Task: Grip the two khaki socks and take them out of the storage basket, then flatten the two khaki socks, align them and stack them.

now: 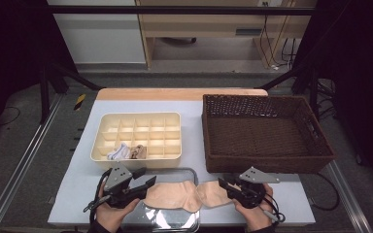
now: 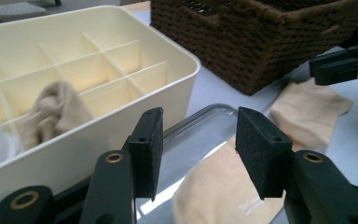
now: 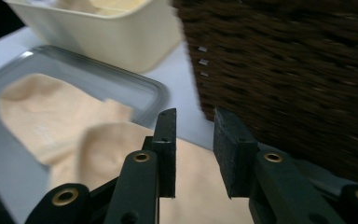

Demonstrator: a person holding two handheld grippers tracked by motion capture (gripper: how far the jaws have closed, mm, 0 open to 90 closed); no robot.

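While both grippers sit with jaws apart, the peach sock lies flat at the table's near edge, its left part on the clear tray. It looks light, soft and limp, so it will sag and fold; pinching each end, left gripper and right gripper, seems the best hold

One peach sock, two rolled socks, one divided box, one basket, one tray
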